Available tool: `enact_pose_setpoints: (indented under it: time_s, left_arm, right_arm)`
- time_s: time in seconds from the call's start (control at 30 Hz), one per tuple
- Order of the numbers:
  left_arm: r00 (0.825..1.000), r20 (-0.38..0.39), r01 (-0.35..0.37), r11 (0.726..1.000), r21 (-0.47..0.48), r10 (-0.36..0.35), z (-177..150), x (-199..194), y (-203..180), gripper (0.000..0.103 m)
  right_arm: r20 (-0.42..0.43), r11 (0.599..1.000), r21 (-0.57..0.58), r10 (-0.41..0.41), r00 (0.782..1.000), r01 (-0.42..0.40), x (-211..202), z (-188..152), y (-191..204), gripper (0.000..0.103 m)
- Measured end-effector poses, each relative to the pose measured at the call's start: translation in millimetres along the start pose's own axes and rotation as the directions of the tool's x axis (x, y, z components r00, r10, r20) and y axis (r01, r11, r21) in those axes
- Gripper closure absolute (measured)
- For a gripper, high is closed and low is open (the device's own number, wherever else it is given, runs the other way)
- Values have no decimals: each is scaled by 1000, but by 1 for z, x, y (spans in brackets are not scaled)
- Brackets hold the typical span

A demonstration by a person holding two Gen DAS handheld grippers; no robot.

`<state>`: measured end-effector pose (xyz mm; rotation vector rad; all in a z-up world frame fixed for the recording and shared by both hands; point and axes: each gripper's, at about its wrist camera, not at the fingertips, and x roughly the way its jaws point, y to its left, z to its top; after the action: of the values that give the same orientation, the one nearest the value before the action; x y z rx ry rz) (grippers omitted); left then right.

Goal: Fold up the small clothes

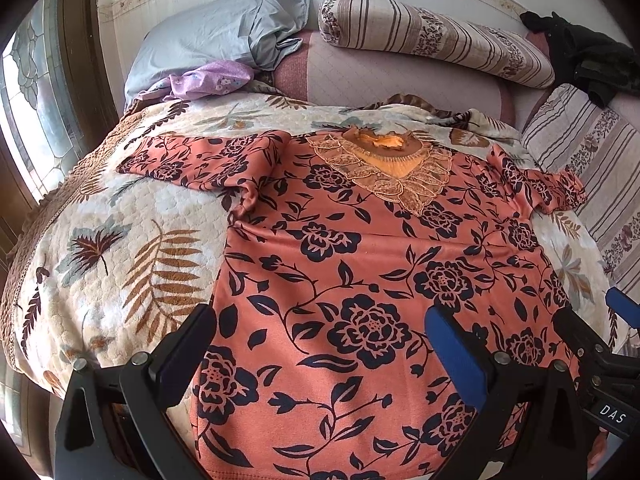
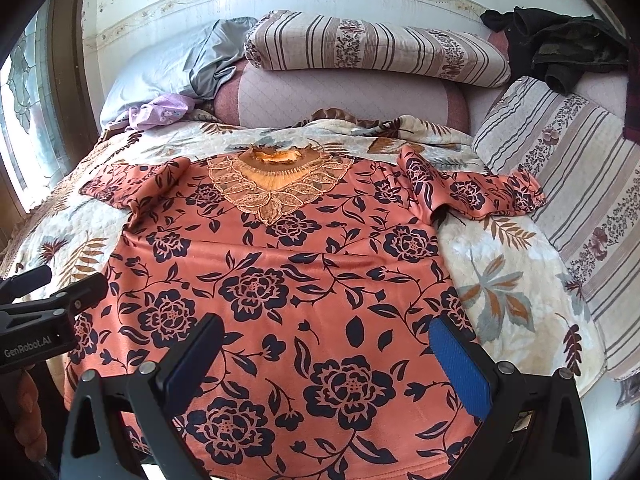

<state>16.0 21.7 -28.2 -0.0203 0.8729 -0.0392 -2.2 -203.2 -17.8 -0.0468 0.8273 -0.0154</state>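
Leaf-print bed (image 1: pixel 120 240) carries the top (image 1: pixel 360 280) spread flat, collar far, hem nearest both grippers, left gripper (image 1: pixel 320 344) over its left hem, right gripper (image 2: pixel 326 360) over its right, jaws apart, empty.

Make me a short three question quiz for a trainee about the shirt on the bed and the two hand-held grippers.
1. True or false: the orange floral shirt lies spread flat with both sleeves out.
2. Which is open: A the left hand-held gripper only, B the right hand-held gripper only, C both?
3. Fill in: the shirt's lace collar points toward the ___ of the bed, near the striped bolster.

Key
1. True
2. C, both, neither holding cloth
3. Head
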Motion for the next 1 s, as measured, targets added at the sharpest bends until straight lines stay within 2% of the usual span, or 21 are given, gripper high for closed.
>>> enact_pose_setpoints:
  time_s: [0.73,1.0]
  left_arm:
    - [1000,-2,2,1000,11,-1,2,-2,-5,0]
    - [1000,-24,-10,1000,-24,10,7,17,14,0]
  right_arm:
    - [-12,1000,0,-5,1000,5,6,-1,0,0]
    - [-4,999,51,12,1000,-12,11,4,-18,0]
